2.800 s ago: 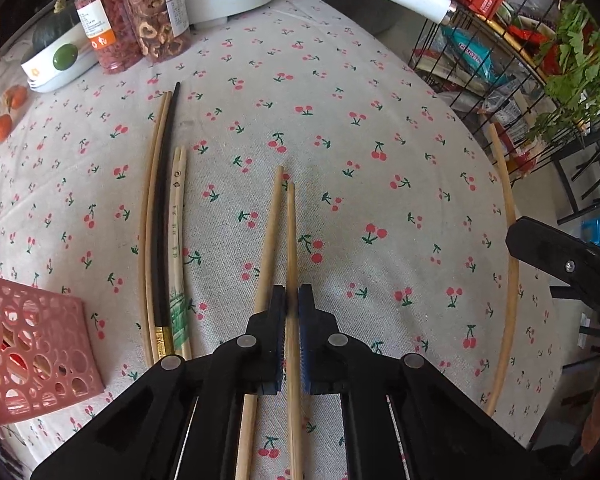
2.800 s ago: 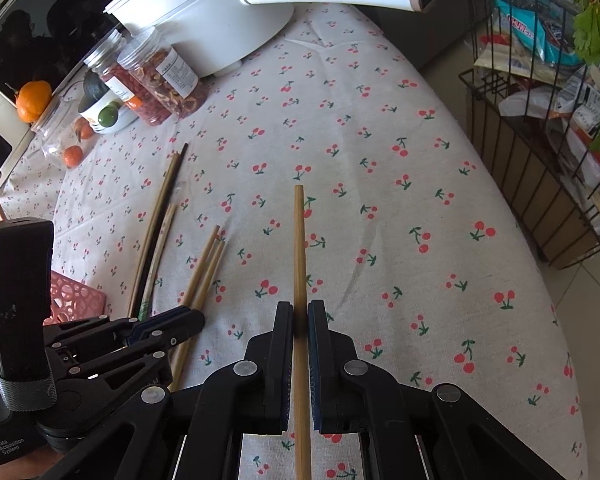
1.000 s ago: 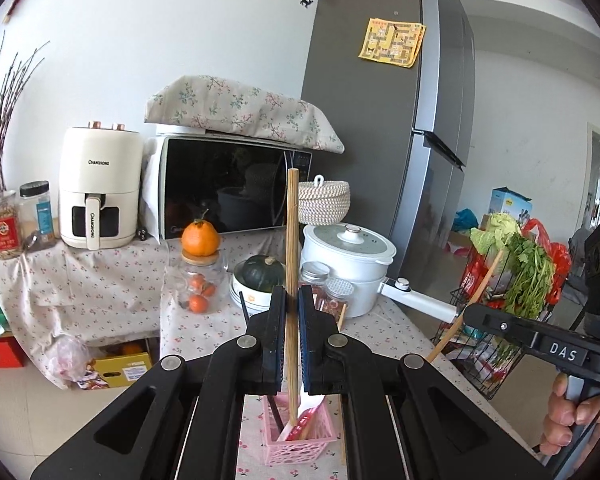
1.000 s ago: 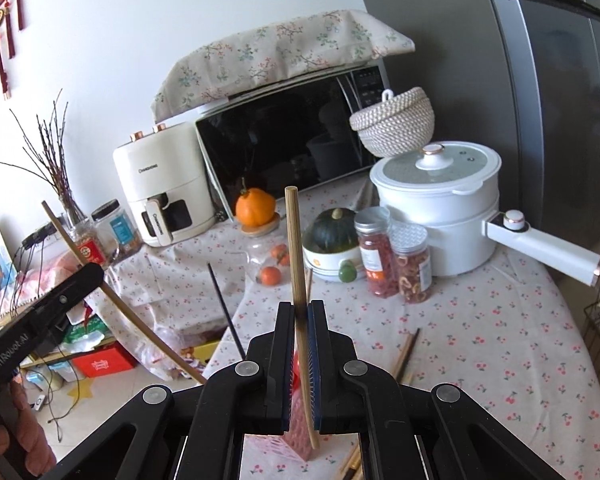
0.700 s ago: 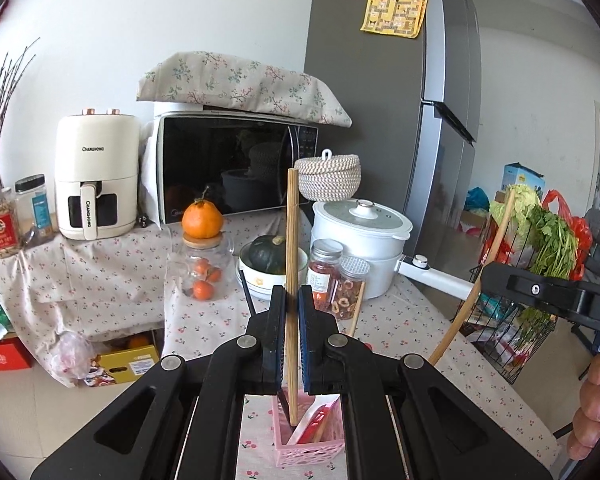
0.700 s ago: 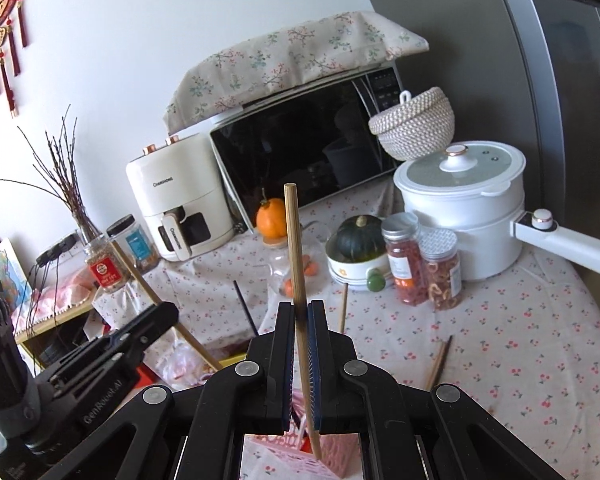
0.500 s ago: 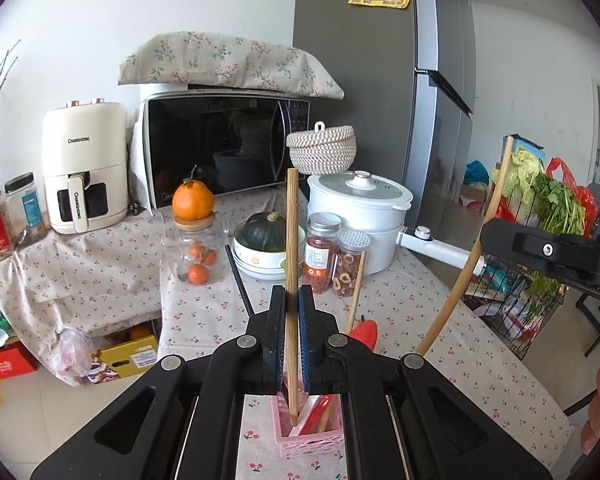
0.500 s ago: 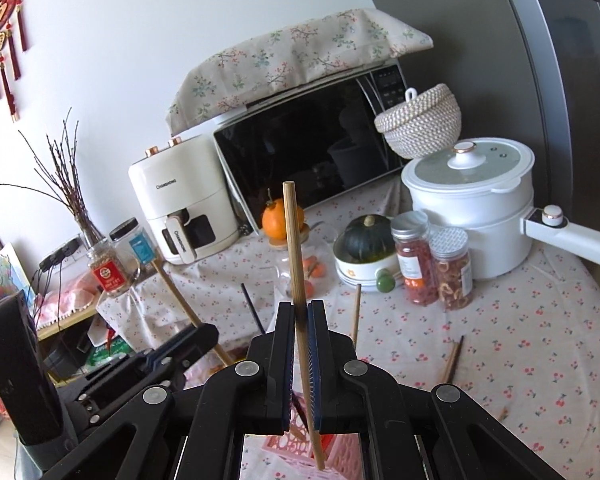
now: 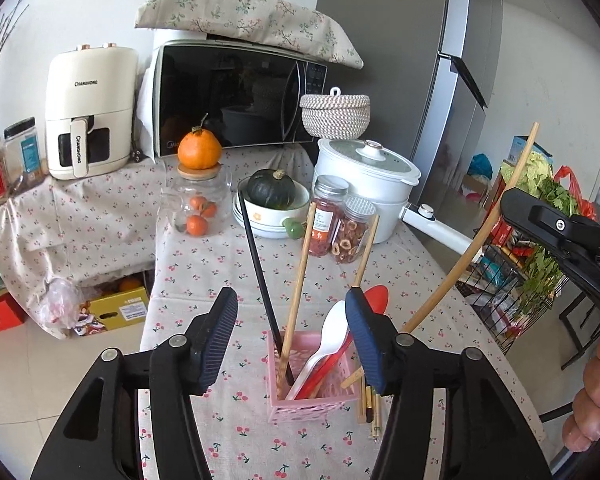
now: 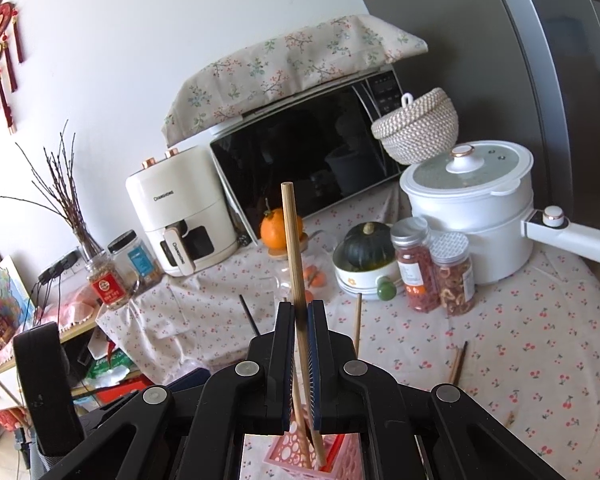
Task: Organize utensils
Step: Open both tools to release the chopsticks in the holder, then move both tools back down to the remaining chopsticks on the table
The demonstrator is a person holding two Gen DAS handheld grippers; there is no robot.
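A pink perforated utensil basket (image 9: 312, 402) stands on the cherry-print tablecloth. It holds a black chopstick (image 9: 256, 268), a wooden chopstick (image 9: 298, 292), another wooden chopstick (image 9: 366, 252), a white spoon (image 9: 328, 336) and a red spoon (image 9: 374, 294). My left gripper (image 9: 292, 340) is open and empty just above the basket. My right gripper (image 10: 299, 320) is shut on a wooden chopstick (image 10: 293, 248), held upright with its lower end in the basket (image 10: 296, 458). In the left wrist view the right gripper (image 9: 556, 224) holds that chopstick (image 9: 480, 236) slanting down to the basket.
Several chopsticks (image 9: 370, 404) lie on the cloth right of the basket, and more lie further off (image 10: 458, 362). Behind stand two spice jars (image 9: 340, 224), a squash in a bowl (image 9: 272, 196), a glass jar with an orange (image 9: 198, 200), a white pot (image 9: 364, 184) and a microwave (image 9: 236, 96).
My left gripper has opened and let go of its wooden chopstick, which now stands in the basket. My right gripper has lowered its chopstick towards the basket.
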